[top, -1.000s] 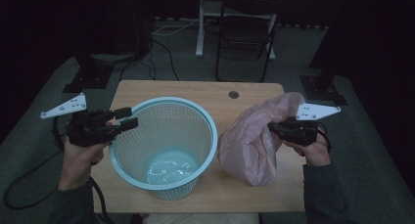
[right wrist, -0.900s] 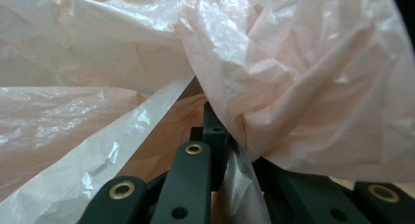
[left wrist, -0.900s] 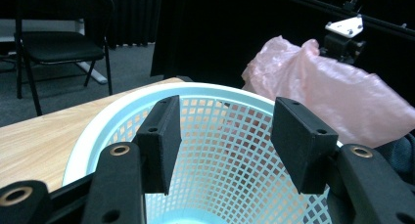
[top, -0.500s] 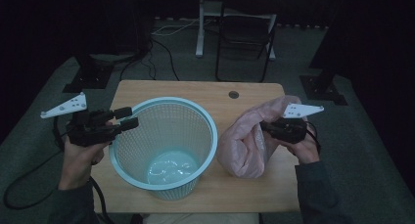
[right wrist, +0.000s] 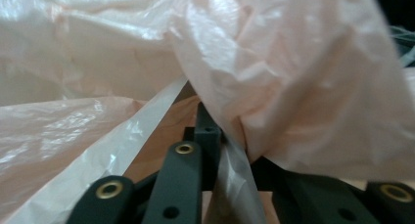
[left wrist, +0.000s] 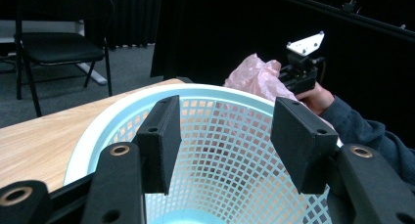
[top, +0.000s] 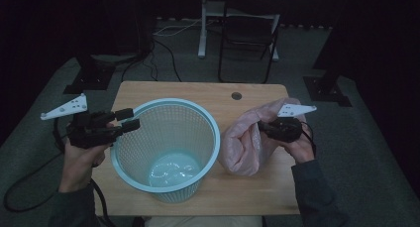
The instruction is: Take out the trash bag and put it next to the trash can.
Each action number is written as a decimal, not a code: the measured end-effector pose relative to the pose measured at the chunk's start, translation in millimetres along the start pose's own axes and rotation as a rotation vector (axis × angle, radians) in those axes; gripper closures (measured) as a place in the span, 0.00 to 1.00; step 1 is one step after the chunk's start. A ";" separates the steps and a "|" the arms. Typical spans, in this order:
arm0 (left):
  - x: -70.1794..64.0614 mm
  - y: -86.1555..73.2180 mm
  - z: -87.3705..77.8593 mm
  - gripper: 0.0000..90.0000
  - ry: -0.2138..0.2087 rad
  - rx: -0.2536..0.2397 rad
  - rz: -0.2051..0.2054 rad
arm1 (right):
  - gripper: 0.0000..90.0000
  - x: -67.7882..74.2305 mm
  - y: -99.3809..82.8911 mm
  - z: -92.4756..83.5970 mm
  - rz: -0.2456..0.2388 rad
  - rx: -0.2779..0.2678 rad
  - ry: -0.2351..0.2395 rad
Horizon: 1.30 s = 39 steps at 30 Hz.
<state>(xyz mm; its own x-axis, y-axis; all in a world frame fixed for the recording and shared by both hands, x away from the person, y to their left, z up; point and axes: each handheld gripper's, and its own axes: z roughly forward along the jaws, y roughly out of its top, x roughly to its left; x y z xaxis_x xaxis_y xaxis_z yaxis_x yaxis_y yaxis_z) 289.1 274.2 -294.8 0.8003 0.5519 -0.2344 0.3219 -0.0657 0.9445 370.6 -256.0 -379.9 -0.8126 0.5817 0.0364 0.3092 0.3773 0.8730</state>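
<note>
- On the light wooden table (top: 208,197) you have one pale blue plastic mesh basket (top: 166,146), one pink thin plastic bag (top: 245,145) and two grippers, one in each of your hands.
- The basket stands upright near the middle of the table, its mouth opens up and its long axis is vertical. Something pale and shiny lies on its bottom; I cannot tell what it is.
- The bag is on the right side of the table, just beside the basket. It is crumpled and stands more or less upright, leaning slightly to the basket.
- Your left gripper (top: 130,121) is at the left rim of the basket. Its jaws stand wide apart, on either side of the rim, and the pads press on nothing.
- Your right gripper (top: 261,126) is at the upper part of the bag. Its jaws have just been opening a little, but they are still narrow, and a fold of the film runs between them in the right gripper view. So it grips the bag.
- In the right gripper view the bag film (right wrist: 293,72) hangs over the jaws and hides the table.
- Behind the table one black chair (top: 249,33) stands on the grey floor, and one small round hole (top: 236,95) is in the far table edge.
</note>
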 end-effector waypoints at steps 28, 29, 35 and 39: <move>0.3 -0.3 2.7 0.50 -0.003 0.007 -0.002 | 0.19 5.6 1.7 -68.9 -0.036 -0.007 0.044; 0.6 -0.4 2.9 0.50 -0.004 0.007 -0.003 | 0.19 5.4 1.1 -71.4 -0.038 -0.022 0.057; 0.2 -0.2 2.8 0.50 -0.004 0.006 -0.002 | 0.19 4.3 0.5 -82.0 -0.027 -0.097 0.079; 0.3 -0.1 2.3 0.50 -0.003 0.006 -0.001 | 0.19 4.9 1.5 -84.3 -0.026 -0.110 0.051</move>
<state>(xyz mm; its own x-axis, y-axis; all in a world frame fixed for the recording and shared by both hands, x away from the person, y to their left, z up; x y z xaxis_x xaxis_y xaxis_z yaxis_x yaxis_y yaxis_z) 290.5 272.4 -295.5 0.8016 0.5493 -0.2360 0.3255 -0.0700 0.9429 325.4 -313.3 -337.5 -0.8446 0.5342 0.0350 0.2338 0.3093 0.9218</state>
